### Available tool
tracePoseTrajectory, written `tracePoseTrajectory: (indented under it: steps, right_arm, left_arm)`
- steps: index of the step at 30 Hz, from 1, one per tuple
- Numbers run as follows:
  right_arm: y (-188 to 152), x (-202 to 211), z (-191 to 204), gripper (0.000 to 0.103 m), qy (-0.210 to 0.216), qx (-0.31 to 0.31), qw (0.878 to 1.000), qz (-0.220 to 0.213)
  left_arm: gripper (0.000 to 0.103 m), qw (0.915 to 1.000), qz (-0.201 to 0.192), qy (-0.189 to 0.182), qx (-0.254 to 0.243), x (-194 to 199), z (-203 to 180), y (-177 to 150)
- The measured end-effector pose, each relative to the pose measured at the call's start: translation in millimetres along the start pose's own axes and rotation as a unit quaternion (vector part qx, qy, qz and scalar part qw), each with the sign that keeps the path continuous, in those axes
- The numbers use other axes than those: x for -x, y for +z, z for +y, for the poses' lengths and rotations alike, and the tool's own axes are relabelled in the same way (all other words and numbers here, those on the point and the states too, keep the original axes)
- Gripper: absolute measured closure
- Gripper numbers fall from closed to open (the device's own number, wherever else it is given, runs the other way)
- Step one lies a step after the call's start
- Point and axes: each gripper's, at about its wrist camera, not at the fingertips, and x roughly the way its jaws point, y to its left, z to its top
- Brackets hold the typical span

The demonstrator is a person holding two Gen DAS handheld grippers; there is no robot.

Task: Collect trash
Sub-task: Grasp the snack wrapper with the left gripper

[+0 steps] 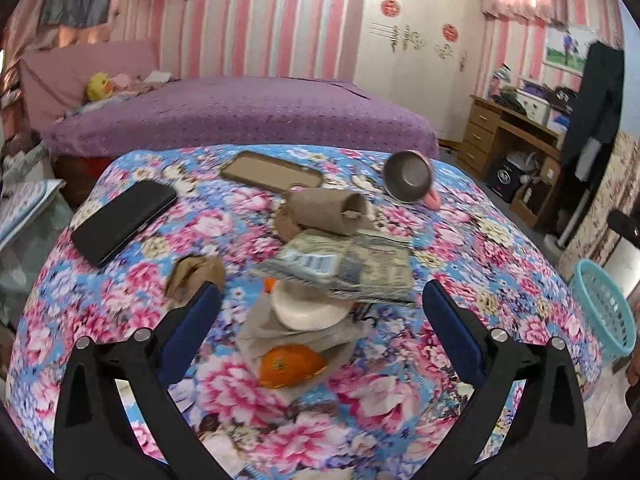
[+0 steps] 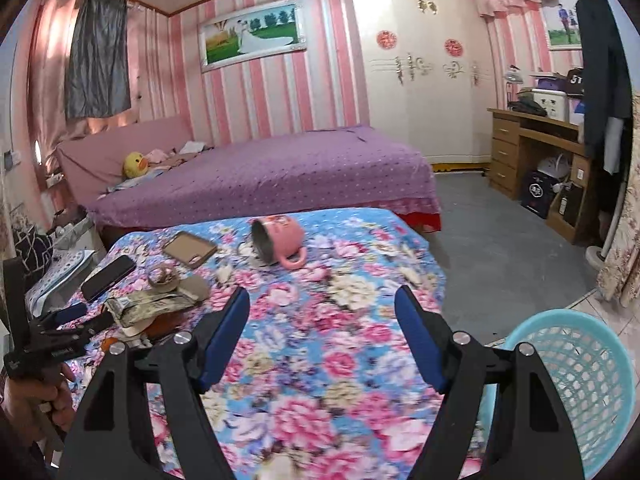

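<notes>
Left gripper (image 1: 322, 304): we hold its fingers spread wide, gripping nothing, above the trash pile (image 1: 332, 276)
Right gripper (image 2: 322, 320): ours too, fingers apart and empty, beside the basket (image 2: 580, 380)

On the table (image 1: 500, 264), the phone (image 1: 124, 220) lies left of the trash pile (image 1: 320, 280), the mug (image 2: 278, 242) behind it; the basket (image 2: 580, 392) stands right of the table.

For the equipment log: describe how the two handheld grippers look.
Both the left gripper and the right gripper share one build: matte black angular arms with round silver bolt heads, ending in flat fingers faced with blue pads. No cables or sleeves show.
</notes>
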Motion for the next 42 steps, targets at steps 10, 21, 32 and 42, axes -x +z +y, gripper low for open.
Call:
tracePoseTrajectory:
  steps: [10,21,32,42]
  right_arm:
    - [-2,-15,20,0.029,0.023,0.006,1.0,0.017]
    - [0,-36,28,0.029,0.043,0.006,0.998,0.036]
    - [-4,-38,41,0.027,0.061,0.005,0.997,0.041]
    - [-7,-41,45,0.025,0.064,0.007,0.997,0.046]
  left_arm:
    - [0.005,0.9973,-0.013,-0.041,-0.06,-14,0,12]
    - [0.005,0.9979,0.024,-0.036,-0.049,-41,-10,7]
    - [0.006,0.9974,0.028,-0.009,-0.066,-52,-20,3]
    - [0.079,0.9975,0.023,-0.029,-0.061,-44,-12,6]
